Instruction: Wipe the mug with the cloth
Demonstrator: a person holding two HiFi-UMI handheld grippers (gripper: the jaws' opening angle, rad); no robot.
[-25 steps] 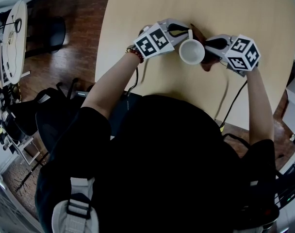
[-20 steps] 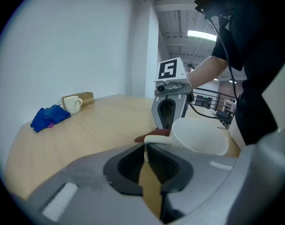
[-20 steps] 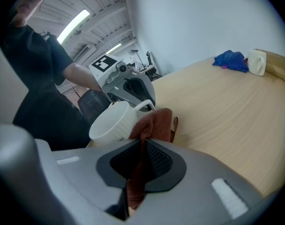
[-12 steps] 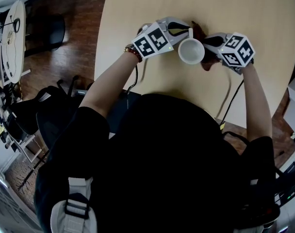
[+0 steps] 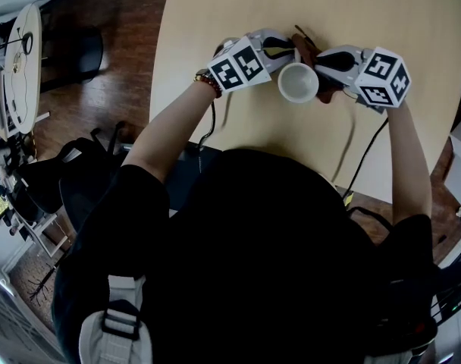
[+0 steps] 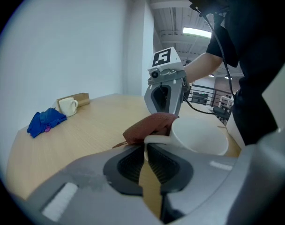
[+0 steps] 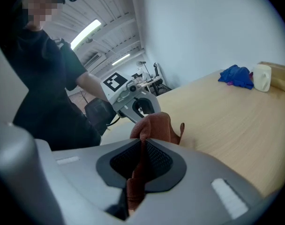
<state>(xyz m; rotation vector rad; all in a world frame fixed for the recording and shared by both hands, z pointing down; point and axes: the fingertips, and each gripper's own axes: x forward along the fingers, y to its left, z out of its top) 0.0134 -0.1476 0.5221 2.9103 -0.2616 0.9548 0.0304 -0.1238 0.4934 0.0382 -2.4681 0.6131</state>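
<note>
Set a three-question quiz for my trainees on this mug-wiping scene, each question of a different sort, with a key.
1. Multiple choice: the right gripper holds A) the brown cloth, B) a sponge, C) nothing.
2. True or false: the left gripper clamps the white mug by its handle.
3. Fill in: the left gripper view shows ___ mugs on the table.
Key: 1 A; 2 true; 3 two, counting the far mug.

White mug; rust-brown cloth; pale wood-grain table; left gripper, right gripper — grey bodies, black-and-white square-patterned cubes; blue rag — table's far edge.
</note>
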